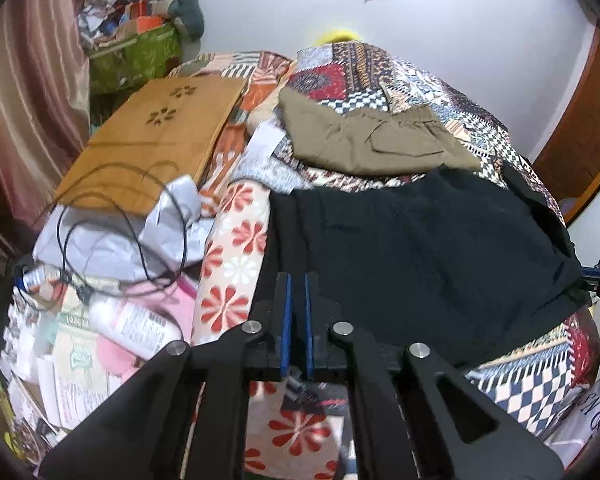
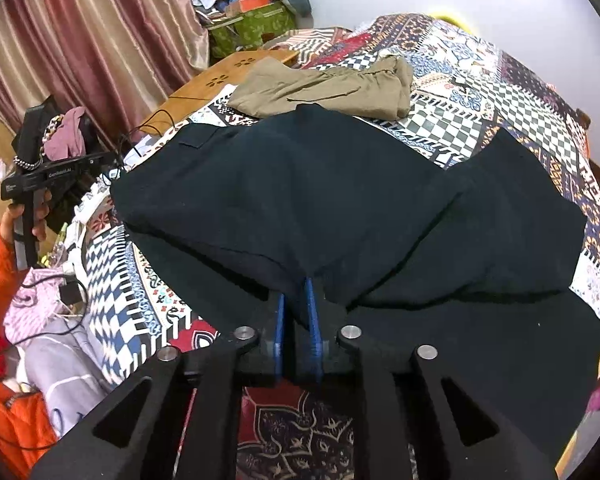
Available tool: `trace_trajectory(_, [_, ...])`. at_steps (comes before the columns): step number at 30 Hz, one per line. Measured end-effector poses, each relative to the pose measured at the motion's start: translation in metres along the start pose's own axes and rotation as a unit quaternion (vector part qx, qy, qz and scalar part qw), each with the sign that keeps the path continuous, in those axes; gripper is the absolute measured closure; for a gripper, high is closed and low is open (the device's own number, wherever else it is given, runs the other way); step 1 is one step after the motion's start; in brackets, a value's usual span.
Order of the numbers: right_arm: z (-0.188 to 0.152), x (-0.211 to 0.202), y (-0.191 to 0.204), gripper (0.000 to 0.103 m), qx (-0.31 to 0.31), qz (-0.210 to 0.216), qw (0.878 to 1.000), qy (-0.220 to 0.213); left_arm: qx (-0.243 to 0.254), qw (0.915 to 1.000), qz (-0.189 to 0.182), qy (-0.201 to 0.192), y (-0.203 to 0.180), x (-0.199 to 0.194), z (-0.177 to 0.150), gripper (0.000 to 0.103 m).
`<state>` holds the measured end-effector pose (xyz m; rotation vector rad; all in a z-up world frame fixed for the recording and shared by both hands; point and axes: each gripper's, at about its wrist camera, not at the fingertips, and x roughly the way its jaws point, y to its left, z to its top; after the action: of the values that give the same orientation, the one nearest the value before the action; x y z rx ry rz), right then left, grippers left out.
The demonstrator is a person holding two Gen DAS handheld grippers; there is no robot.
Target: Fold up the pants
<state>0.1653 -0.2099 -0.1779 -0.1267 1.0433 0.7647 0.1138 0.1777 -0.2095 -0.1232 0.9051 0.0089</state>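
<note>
- Cluttered bedroom: a bed under a busy patchwork-print bedspread, pink striped curtains on one side, and a heap of bottles, papers and a looped black cable along the bed's edge.
- The black fabric pants lie spread across the near part of the bed, part folded, one leg flopping off to the right. A second pair, olive-khaki pants, sits just behind them and touches the black ones at the far edge.
- The right claw has a bunched ridge of the black cloth between its blue pads. The gap is narrow, and whether the pads truly pinch or just sit around the fold I can't tell, so I'd call it a loose hold at best.
- The left claw is nearly closed with nothing visible between its pads. It hovers at the left edge of the black pants, over the red-flowered blanket.
- Risk one: with a hold that light, any lift on the right side could let the ridge slide out and the fold would collapse.
- Risk two: the left claw is off the pants, right by the flowered blanket. Closing there could grab the blanket instead of the pants.
- Risk three: the khaki pair overlaps the far edge, so dragging the black pants could pull it along.
- Risk four: that loose cable sits near the left side and could snag.
</note>
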Motion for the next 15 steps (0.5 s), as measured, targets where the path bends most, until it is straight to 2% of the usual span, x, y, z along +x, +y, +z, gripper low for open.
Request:
trace_trajectory(4, [0.004, -0.020, -0.005, 0.070, 0.001, -0.006, 1.000, -0.022, 0.007, 0.9999, -0.006, -0.008, -0.019, 0.002, 0.022, 0.079])
trace_trajectory(6, [0.008, -0.031, -0.009, 0.065, 0.003, -0.017, 0.999, -0.038, 0.013, 0.9998, -0.006, -0.015, -0.030, 0.004, 0.033, 0.069])
trace_trajectory(11, [0.018, -0.046, -0.036, 0.062, 0.021, -0.047, 0.997, -0.063, 0.039, 0.9989, -0.015, -0.021, -0.066, 0.019, 0.062, 0.058])
trace_trajectory(15, [0.033, -0.046, -0.068, 0.059, 0.050, -0.074, 0.993, -0.073, 0.052, 0.9983, -0.020, -0.016, -0.088, 0.036, 0.079, 0.055])
